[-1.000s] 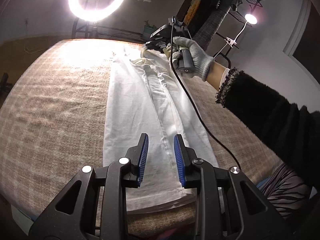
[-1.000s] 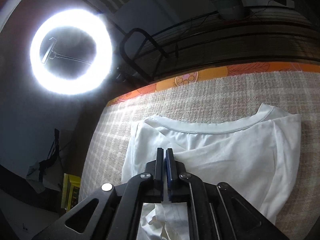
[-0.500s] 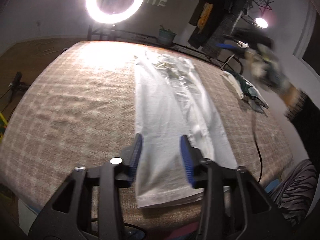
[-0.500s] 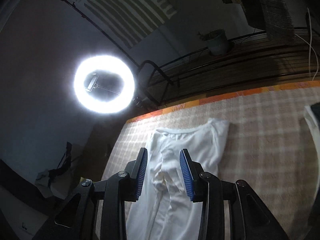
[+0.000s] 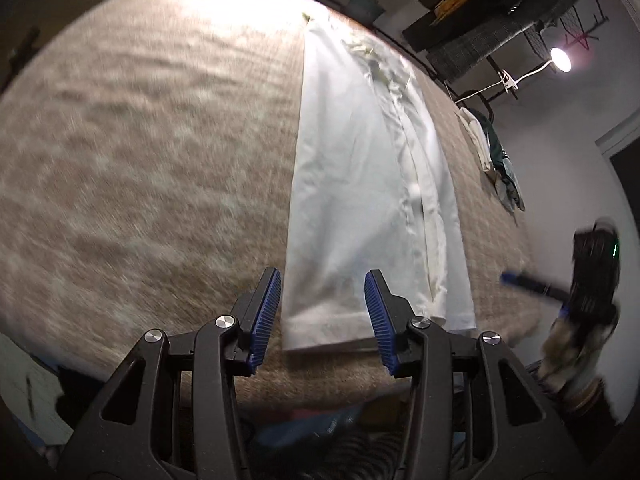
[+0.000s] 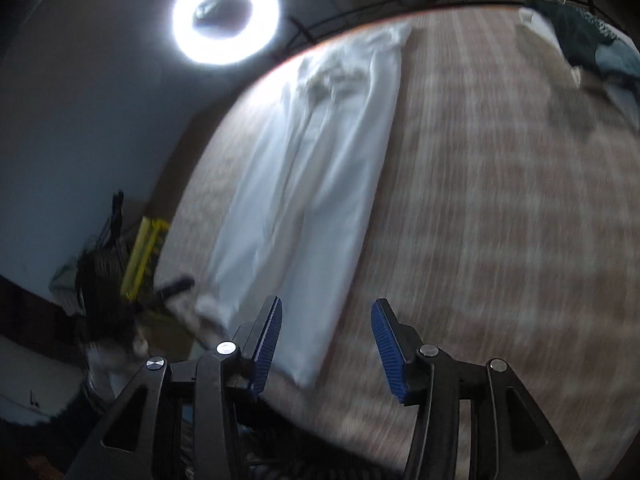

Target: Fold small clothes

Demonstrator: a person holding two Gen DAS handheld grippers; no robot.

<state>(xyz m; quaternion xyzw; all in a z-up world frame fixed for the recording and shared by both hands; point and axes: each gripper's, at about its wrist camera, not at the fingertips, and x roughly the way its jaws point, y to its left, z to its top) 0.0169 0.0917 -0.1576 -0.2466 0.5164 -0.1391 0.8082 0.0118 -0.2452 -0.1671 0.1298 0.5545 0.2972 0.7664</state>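
The white garment [image 5: 360,184] lay folded into a long strip on the plaid-covered table [image 5: 140,160], its hem at the near edge. Both the left gripper [image 5: 322,312] and right gripper [image 6: 326,340] hung empty, jaws apart. A ring light [image 6: 226,18] glowed beyond the far edge.

Beside the white garment [image 5: 360,184], the right gripper [image 5: 516,279] is a motion-blurred smear; the clothes pile [image 6: 592,44] beyond it is too blurred to identify

A ring light [image 6: 226,18] glows at eleven o'clock against a dim wall [image 6: 80,120]; a clip lamp [image 5: 560,59] shines at two o'clock.
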